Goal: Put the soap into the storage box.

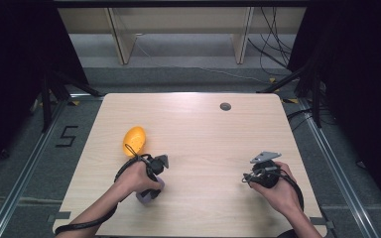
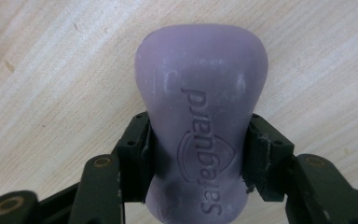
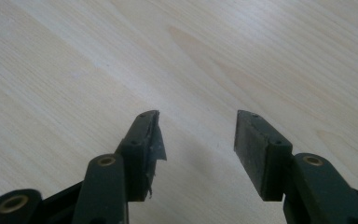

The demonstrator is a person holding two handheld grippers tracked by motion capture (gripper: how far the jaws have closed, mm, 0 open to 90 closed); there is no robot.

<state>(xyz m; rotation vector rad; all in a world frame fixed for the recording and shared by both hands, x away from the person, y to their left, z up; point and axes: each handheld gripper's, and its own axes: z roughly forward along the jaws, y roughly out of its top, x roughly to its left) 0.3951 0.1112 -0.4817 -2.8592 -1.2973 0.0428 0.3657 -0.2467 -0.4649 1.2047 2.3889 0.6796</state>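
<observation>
Gripping the purple soap

Your left gripper (image 2: 200, 154) clamped a purple soap bar (image 2: 200, 116) by its narrow waist, low over the wooden table (image 1: 203, 139), with an orange object (image 1: 134, 140) lying just beyond. Your right gripper (image 3: 198, 135) hovered with jaws apart above bare wood, holding nothing.

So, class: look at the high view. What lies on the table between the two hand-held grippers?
Nothing: bare wood runs from the left hand-held gripper, shut on the purple soap, to the right hand-held gripper.
</observation>
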